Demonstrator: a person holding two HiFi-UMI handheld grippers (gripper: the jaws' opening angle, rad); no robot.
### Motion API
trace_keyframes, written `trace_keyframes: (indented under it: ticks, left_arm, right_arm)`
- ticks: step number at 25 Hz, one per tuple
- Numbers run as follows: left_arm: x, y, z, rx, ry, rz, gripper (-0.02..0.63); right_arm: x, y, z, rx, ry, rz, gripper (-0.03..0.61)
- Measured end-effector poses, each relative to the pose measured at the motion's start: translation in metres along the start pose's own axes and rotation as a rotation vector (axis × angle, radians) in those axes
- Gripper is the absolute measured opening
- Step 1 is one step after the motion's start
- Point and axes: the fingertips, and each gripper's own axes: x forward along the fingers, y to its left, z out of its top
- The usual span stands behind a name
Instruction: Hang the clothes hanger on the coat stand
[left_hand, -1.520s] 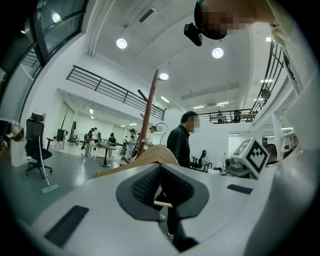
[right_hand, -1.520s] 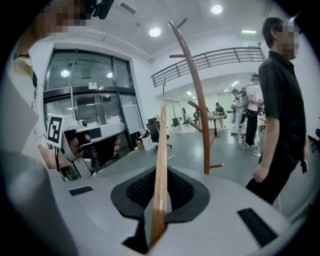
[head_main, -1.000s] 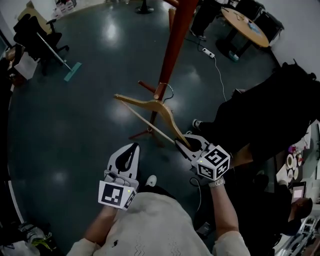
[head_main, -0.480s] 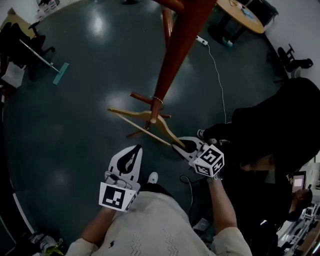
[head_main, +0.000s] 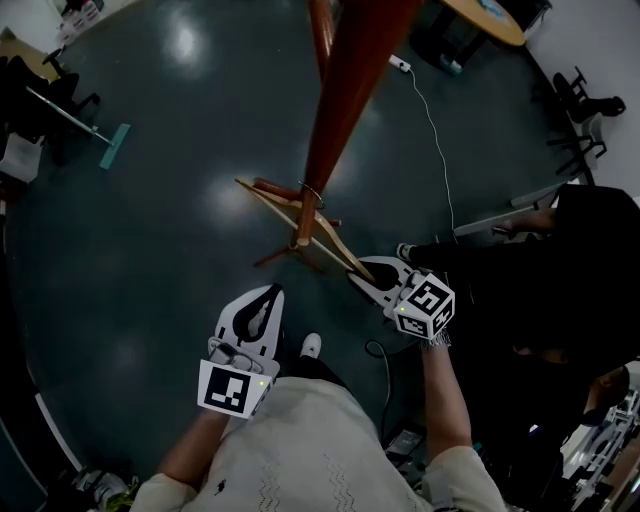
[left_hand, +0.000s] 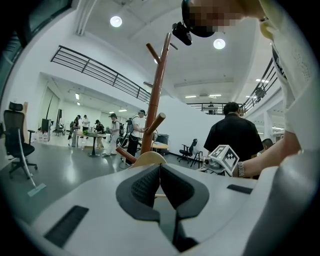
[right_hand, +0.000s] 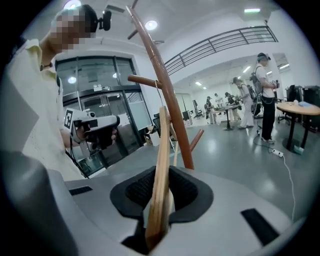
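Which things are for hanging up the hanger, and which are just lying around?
For the job: wooden hanger, coat stand, right gripper clamping the hanger.
Just around: floor mop, power strip with its cable, round table, office chair.

Hanger (head_main: 338, 248) has swung in; hook seemingly over coat stand (head_main: 350, 100) peg.

From above, the head view looks steeply down on the left gripper (head_main: 266, 296), the right gripper (head_main: 362, 270) and the coat stand (head_main: 345, 100). Each gripper view sits close behind its own jaws, facing up that same stand.
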Motion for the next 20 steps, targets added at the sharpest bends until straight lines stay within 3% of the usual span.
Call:
trace_keyframes:
  ticks: [6,13,16,20]
  left_arm:
    - [-0.009,-0.014,-0.001,0.024,0.008,0.003,0.012]
    - [-0.038,-0.038,-0.016,0.078,0.018,0.017,0.012]
    - [-0.057,-0.045,-0.01,0.077,-0.01,0.05,0.012]
    - [-0.088,-0.056,-0.003,0.073,-0.047,0.104,0.012]
  right_arm:
    - [-0.024,-0.011,0.005,-0.009,-0.014,-0.062,0.084]
    - [-0.066,-0.015,0.011,-0.061,-0.121,-0.263,0.084]
    - [-0.091,0.004,0.021,-0.13,-0.166,-0.369,0.083]
    - [-0.113,0.065,0.042,-0.177,-0.285,-0.327,0.044]
